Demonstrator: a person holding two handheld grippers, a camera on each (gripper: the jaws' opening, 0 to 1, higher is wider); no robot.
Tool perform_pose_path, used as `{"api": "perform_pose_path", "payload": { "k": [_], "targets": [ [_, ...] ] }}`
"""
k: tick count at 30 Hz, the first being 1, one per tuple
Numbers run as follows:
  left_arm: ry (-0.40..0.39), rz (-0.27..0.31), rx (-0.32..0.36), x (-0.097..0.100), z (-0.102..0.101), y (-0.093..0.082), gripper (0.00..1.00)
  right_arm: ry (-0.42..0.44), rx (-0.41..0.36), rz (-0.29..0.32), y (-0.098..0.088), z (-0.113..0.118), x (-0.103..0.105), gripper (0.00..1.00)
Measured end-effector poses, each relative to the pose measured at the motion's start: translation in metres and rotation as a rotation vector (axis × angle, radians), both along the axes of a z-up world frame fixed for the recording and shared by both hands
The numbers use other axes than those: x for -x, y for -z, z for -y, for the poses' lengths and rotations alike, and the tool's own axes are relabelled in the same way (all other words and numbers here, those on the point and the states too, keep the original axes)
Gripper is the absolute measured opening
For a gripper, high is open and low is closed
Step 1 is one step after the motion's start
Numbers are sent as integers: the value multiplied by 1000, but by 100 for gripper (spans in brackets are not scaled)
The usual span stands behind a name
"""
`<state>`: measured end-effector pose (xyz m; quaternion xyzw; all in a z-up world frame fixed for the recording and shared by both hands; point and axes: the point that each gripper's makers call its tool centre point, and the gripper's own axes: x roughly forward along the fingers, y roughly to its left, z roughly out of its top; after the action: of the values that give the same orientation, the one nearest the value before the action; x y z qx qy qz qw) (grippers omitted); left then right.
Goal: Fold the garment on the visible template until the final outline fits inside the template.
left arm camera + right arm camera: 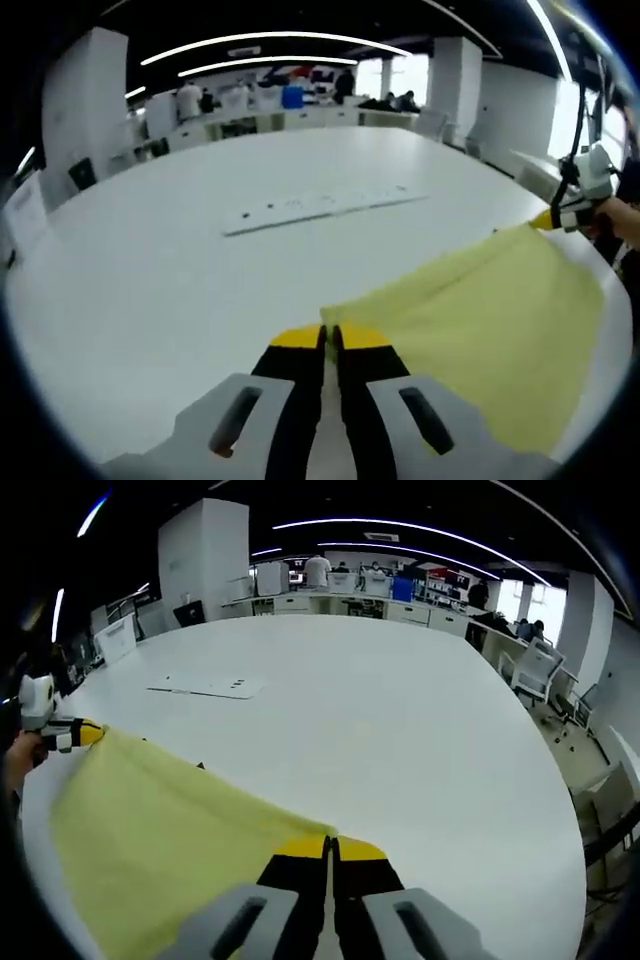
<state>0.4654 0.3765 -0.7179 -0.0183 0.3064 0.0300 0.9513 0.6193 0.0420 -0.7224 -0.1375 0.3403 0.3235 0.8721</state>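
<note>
In the left gripper view, the left gripper has its jaws pressed together on one corner of the pale yellow garment. The cloth stretches from there across the right of the view to the right gripper, which pinches the far corner beside a person's hand. Beyond it lies the white worktop, with a flat white template strip farther off.

In the right gripper view, the right gripper is clamped shut on a garment corner. The cloth spreads leftward to the left gripper, closed on the opposite corner. The template strip rests on the worktop, well apart from the garment.
</note>
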Motion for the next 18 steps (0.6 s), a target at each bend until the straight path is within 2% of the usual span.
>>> {"api": "perform_pose_path", "payload": {
  "k": [2, 4, 5, 8, 12, 16, 18],
  "targets": [
    [1, -5, 3, 1, 1, 1, 3, -12, -2, 1, 0, -2, 1, 0],
    [-26, -15, 63, 3, 3, 2, 7, -14, -2, 2, -1, -2, 1, 0],
    [-9, -7, 59, 3, 5, -1, 10, -12, -2, 2, -2, -2, 1, 0],
    [5, 13, 4, 3, 3, -9, 21, 0, 0, -4, -5, 2, 3, 10],
    [36, 20, -2, 11, 7, -22, 30, -19, 16, -26, -9, 5, 14, 24],
    [55, 35, 3, 23, 14, -35, 39, -25, 13, -41, -16, 8, 25, 33],
    [66, 41, -16, 29, 16, -39, 44, -36, 5, -46, -21, 8, 31, 37]
  ]
}}
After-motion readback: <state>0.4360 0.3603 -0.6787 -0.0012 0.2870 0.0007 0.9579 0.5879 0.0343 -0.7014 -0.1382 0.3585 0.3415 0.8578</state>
